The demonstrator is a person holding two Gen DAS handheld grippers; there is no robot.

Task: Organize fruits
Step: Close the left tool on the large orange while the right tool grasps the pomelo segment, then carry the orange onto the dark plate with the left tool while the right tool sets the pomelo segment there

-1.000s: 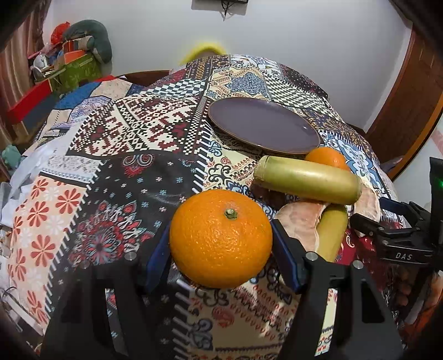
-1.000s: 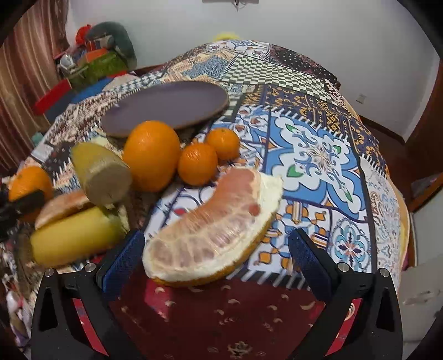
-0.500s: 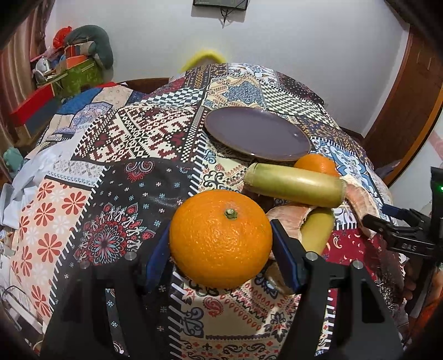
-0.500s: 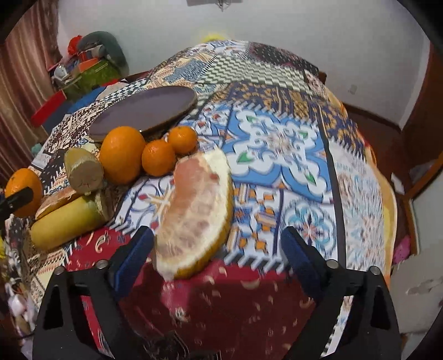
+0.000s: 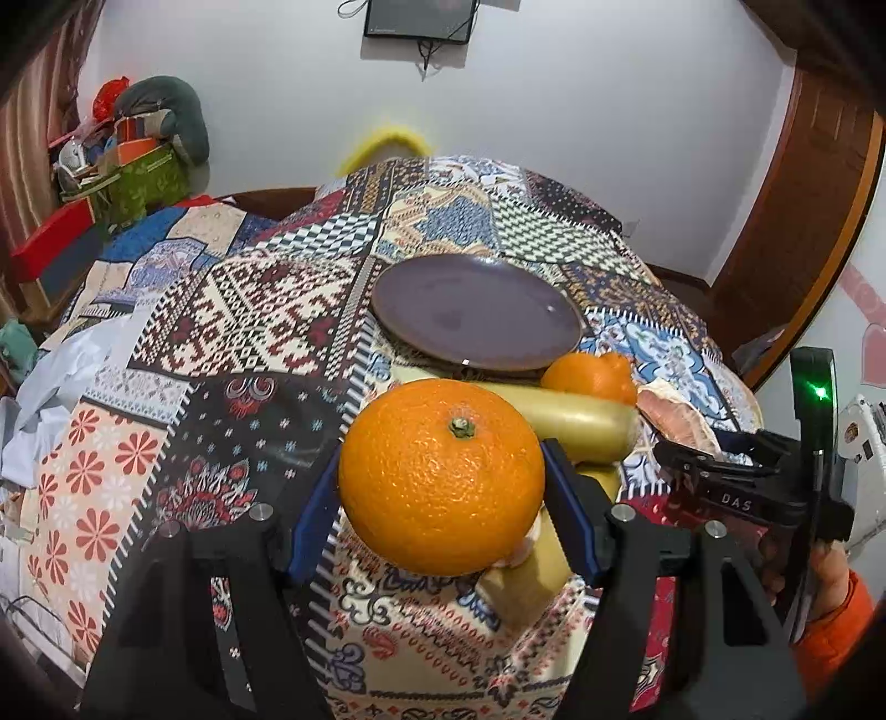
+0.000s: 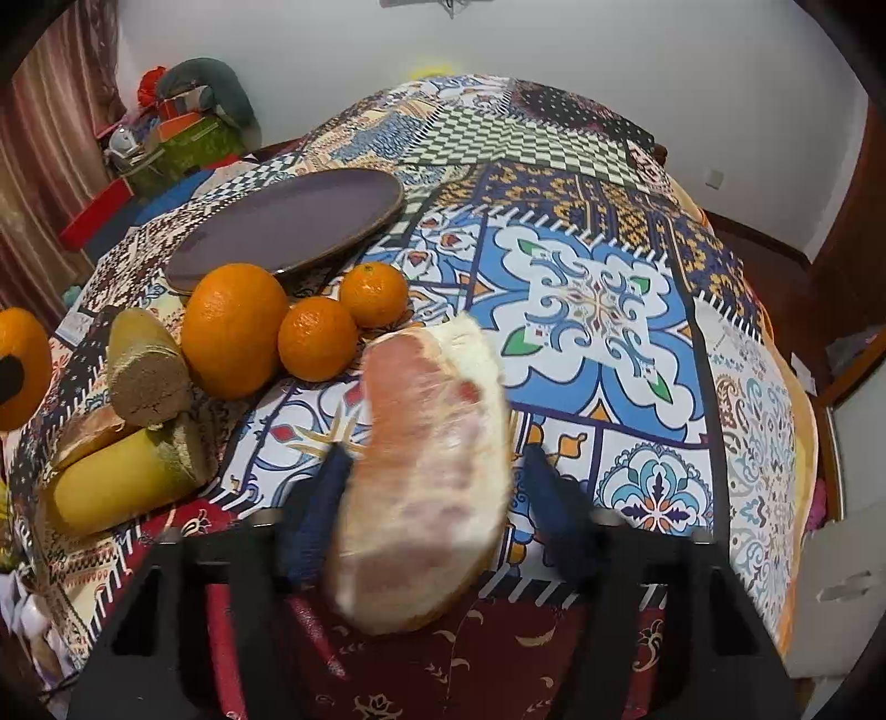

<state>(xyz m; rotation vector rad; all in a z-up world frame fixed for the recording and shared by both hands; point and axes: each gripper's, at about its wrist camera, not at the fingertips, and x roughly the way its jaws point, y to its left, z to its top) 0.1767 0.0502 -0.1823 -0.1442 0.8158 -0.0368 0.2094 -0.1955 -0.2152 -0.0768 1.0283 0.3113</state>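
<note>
Left wrist view, centre: left gripper (image 5: 441, 487) clamped across firm, round orange (image 5: 441, 476) — right gripper (image 6: 432, 498) pinching soft, fragile pomelo wedge (image 6: 426, 476) mid-body.

Patchwork-print tablecloth (image 5: 266, 310) over the whole table, mixed geometric and floral panels. Wall-mounted dark screen (image 5: 419, 19) up top on white wall, cables hanging below. Clutter pile (image 5: 127, 149) back left: green patterned box, grey cushion, red bits. Striped curtain (image 6: 50, 149) along left edge. Brown wooden door frame (image 5: 797, 221) on right. Yellow rounded object (image 5: 387, 145) behind far table edge, blurred, can't identify.
</note>
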